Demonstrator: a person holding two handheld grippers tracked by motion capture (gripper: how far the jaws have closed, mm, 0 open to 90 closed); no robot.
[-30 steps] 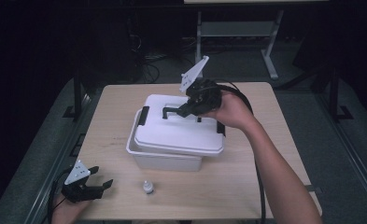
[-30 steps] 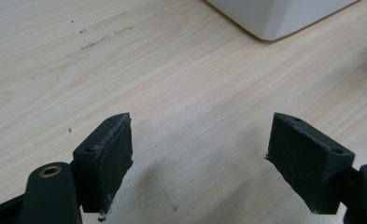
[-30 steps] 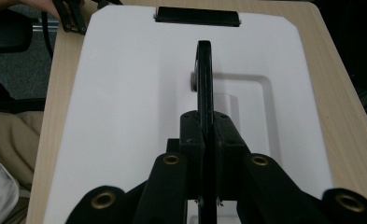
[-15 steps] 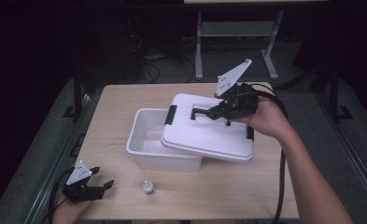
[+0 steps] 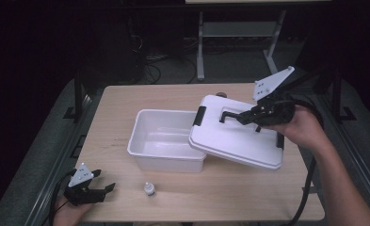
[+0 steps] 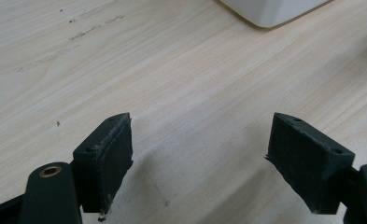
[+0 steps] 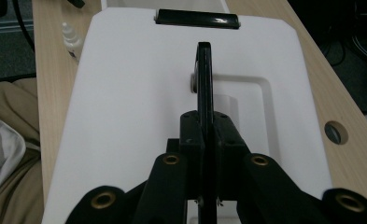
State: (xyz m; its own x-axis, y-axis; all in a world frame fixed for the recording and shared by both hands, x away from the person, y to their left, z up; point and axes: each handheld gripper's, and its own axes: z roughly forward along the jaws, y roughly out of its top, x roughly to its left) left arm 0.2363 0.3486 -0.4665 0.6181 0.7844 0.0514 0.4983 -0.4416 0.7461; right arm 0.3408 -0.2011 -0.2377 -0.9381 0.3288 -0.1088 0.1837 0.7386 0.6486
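The right hand-held gripper [image 5: 243,117], at the frame's right, is clamped on the lid's [image 5: 239,136] black handle [image 7: 204,93], tilted over the open box [image 5: 164,136]. Lower left, the left hand-held gripper [image 5: 98,193] rests with jaws apart.

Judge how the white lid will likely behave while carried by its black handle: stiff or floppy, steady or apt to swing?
Probably stiff: the lid keeps a flat shape while held tilted over the bin. Likely light, since the right claw lifts it by the thin handle alone. It may swing or tilt, gripped at that single central point.
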